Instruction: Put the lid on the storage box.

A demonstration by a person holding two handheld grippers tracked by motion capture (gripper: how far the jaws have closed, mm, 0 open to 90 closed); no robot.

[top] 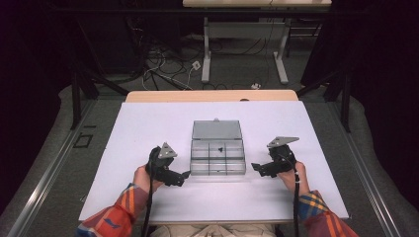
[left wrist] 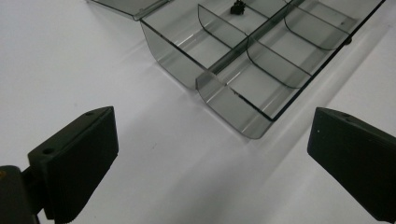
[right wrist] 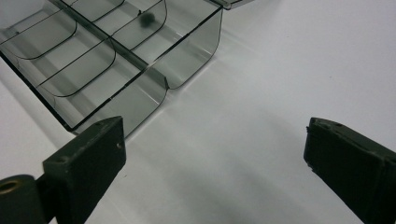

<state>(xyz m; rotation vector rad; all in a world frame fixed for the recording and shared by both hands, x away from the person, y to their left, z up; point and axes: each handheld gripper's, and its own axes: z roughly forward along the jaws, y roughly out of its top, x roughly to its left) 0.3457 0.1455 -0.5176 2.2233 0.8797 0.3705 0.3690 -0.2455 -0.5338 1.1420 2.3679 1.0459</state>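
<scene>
A clear grey plastic box (top: 218,156) with its lid (top: 217,129) folded open toward the top of the frame sits at the middle of the white counter (top: 148,128) in the high view. The box is split by thin walls into several compartments, and a small dark piece (top: 221,147) lies in one of the middle compartments of the upper row. The left claw (top: 184,176) rests low on the counter just left of the box's lower left corner, held by the person's left hand (top: 144,177), and the right claw (top: 257,168) sits just right of the box's lower right corner, held by the right hand (top: 291,173). Both claws point inward at the box without touching it. In the left gripper view the two black jaws stand wide apart with nothing between them but bare counter, and the box (left wrist: 261,65) fills the upper middle and upper right of the frame, the small dark piece (left wrist: 237,7) at the top edge. In the right gripper view the jaws are likewise spread wide and hold nothing, with the box (right wrist: 107,56) in the upper left and the dark piece (right wrist: 147,17) blurred near the top.
</scene>
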